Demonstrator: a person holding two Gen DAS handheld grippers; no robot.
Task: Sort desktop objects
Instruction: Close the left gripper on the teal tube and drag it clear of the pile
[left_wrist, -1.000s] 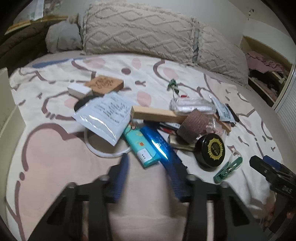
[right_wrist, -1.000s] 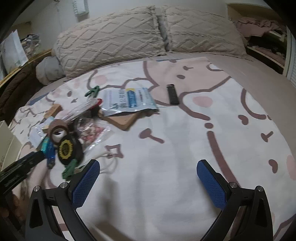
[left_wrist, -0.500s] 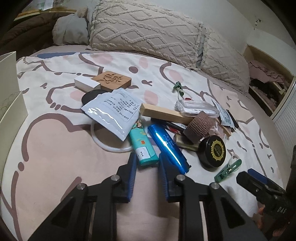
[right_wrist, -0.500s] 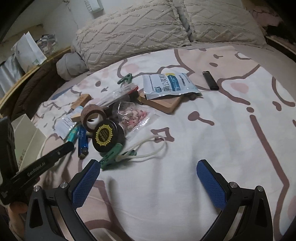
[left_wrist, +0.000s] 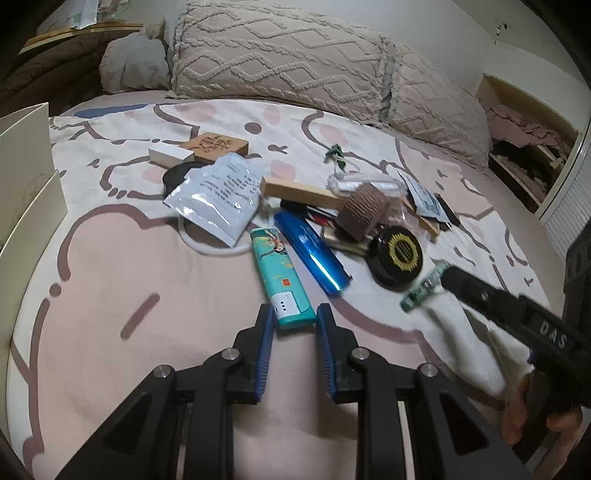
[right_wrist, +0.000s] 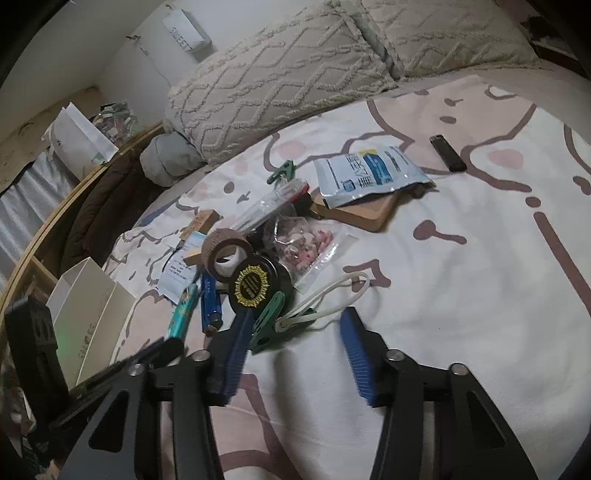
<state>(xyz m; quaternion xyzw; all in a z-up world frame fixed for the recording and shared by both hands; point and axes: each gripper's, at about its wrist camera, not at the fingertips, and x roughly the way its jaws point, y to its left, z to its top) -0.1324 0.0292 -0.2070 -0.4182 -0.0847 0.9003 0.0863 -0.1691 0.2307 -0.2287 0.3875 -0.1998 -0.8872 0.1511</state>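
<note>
The bed (left_wrist: 110, 295) carries a loose heap of small things. The left tongs (left_wrist: 294, 317) pinch the near end of the teal lighter (left_wrist: 279, 271), just beside the blue tube (left_wrist: 314, 256); lift it straight up, clear of that neighbour. The right tongs (right_wrist: 295, 334), which have just been closing, straddle the green clip (right_wrist: 269, 319) without yet pressing; centre them on its body, free of the white cord (right_wrist: 332, 295).

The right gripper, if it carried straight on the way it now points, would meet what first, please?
Most likely the green clothes peg, lying just ahead between the right gripper's closing jaws, against the left pad. Beyond it sits the black round tin. Depth is hard to judge in this fisheye view.
</note>
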